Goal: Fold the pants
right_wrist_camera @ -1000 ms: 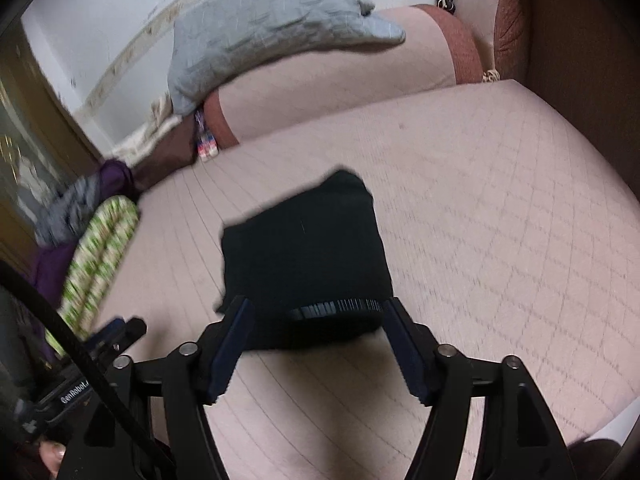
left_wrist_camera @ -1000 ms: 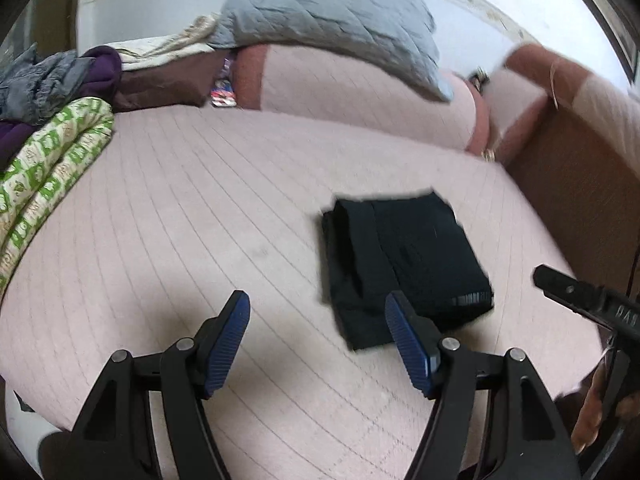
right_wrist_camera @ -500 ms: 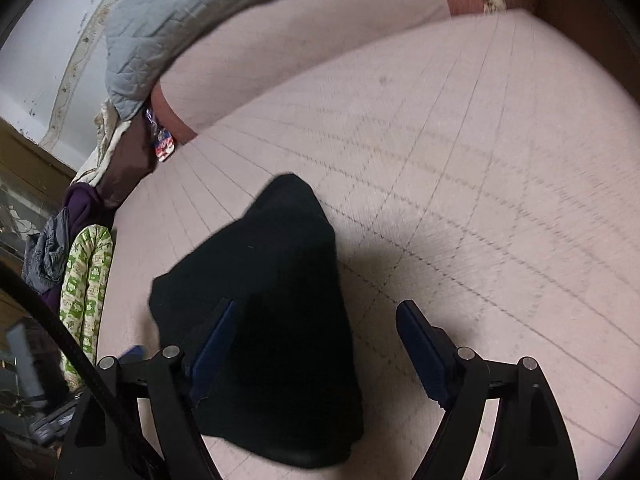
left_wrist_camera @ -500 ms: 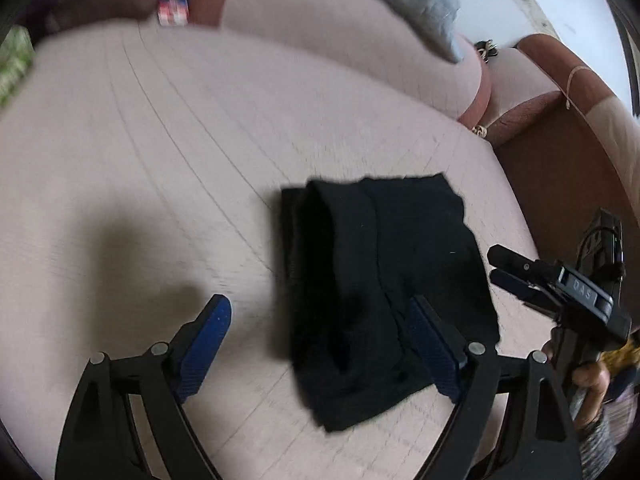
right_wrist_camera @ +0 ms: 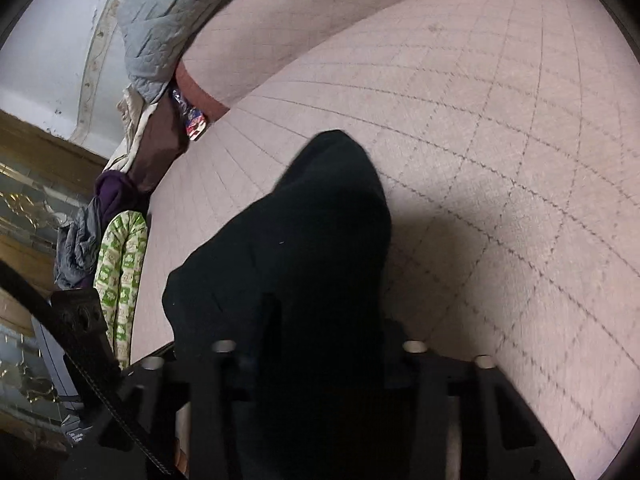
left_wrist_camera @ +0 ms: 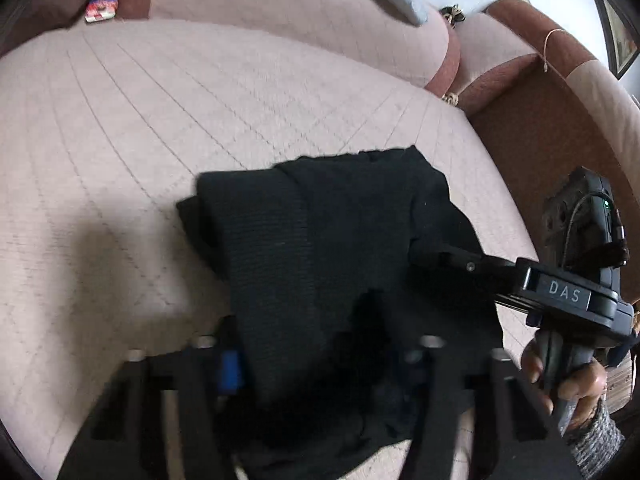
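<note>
Folded black pants [left_wrist_camera: 320, 280] lie on pink quilted bed cover [left_wrist_camera: 160, 120]. Left gripper [left_wrist_camera: 320, 364] and right gripper [right_wrist_camera: 316, 356] both buried in cloth; closure unclear. Right gripper label reads "DAS".

Wide bare pink quilted bed [left_wrist_camera: 120, 128] lies open left of the black pants [left_wrist_camera: 320, 260]. The bolster [left_wrist_camera: 280, 12] walls the far edge. A clothes pile [right_wrist_camera: 100, 248] crowds the far-left side.

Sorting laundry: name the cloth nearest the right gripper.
The black pants, reaching the camera; the grey quilt, green-patterned roll and purple garment lie far off along the bedcover's edge.
</note>
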Tool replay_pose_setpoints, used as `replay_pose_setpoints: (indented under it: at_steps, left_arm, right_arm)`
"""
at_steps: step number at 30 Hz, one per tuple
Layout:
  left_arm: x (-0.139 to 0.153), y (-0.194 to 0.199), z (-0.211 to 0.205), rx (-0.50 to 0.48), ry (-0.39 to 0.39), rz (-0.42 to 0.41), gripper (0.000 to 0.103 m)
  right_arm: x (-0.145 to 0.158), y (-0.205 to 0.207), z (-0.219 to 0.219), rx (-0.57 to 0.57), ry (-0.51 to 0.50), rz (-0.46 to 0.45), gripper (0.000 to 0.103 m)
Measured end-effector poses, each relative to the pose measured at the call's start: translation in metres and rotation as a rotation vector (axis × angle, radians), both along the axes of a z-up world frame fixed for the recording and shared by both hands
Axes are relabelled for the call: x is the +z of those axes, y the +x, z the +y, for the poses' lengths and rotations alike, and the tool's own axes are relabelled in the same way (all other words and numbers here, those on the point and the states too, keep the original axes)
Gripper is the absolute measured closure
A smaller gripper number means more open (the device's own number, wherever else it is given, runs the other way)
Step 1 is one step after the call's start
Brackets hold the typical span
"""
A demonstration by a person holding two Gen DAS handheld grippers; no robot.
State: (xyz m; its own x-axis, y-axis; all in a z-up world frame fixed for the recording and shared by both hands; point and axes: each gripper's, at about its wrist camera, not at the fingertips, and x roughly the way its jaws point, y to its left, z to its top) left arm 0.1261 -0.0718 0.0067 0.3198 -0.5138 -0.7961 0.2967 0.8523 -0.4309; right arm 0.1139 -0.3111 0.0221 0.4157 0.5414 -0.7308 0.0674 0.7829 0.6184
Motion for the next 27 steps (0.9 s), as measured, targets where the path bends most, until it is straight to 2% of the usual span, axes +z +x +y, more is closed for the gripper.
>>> replay_pose_setpoints:
  at_steps: [2, 6, 11, 14, 17, 22, 23, 24, 25, 26, 27]
  left_arm:
    - [0.011, -0.003, 0.008, 0.006, -0.024, -0.001, 0.067]
    - [0.034, -0.007, 0.018, 0.018, -0.056, -0.037, 0.067]
    - [0.055, 0.014, 0.025, 0.041, -0.086, -0.058, 0.067]
    - [0.056, 0.037, 0.023, 0.050, -0.067, -0.061, 0.067]
    - [0.046, 0.065, 0.018, 0.061, -0.027, -0.051, 0.067]
    - [0.006, 0.104, 0.024, 0.105, 0.000, 0.030, 0.067]
    - [-0.002, 0.108, 0.025, 0.110, 0.003, 0.045, 0.064]
    - [-0.011, 0.111, 0.028, 0.116, -0.001, 0.057, 0.055]
    - [-0.017, 0.113, 0.030, 0.122, -0.010, 0.069, 0.051]
    - [-0.020, 0.113, 0.033, 0.126, -0.029, 0.075, 0.050]
    - [-0.021, 0.112, 0.036, 0.128, -0.048, 0.080, 0.050]
  right_arm:
    - [0.016, -0.005, 0.005, 0.009, -0.016, -0.022, 0.070]
    - [0.047, -0.011, 0.013, 0.025, -0.028, -0.079, 0.074]
    - [0.078, 0.007, 0.016, 0.028, -0.023, -0.132, 0.074]
    - [0.077, 0.028, 0.018, 0.018, -0.031, -0.128, 0.074]
    - [0.067, 0.056, 0.024, 0.010, -0.050, -0.113, 0.074]
    - [0.030, 0.091, 0.031, 0.013, -0.097, -0.056, 0.074]
    - [0.022, 0.095, 0.029, 0.010, -0.105, -0.045, 0.073]
    - [0.011, 0.100, 0.027, -0.001, -0.122, -0.032, 0.066]
    - [0.005, 0.102, 0.024, -0.012, -0.129, -0.026, 0.057]
    - [-0.002, 0.104, 0.020, -0.026, -0.130, -0.016, 0.053]
    - [-0.008, 0.105, 0.013, -0.042, -0.121, -0.001, 0.037]
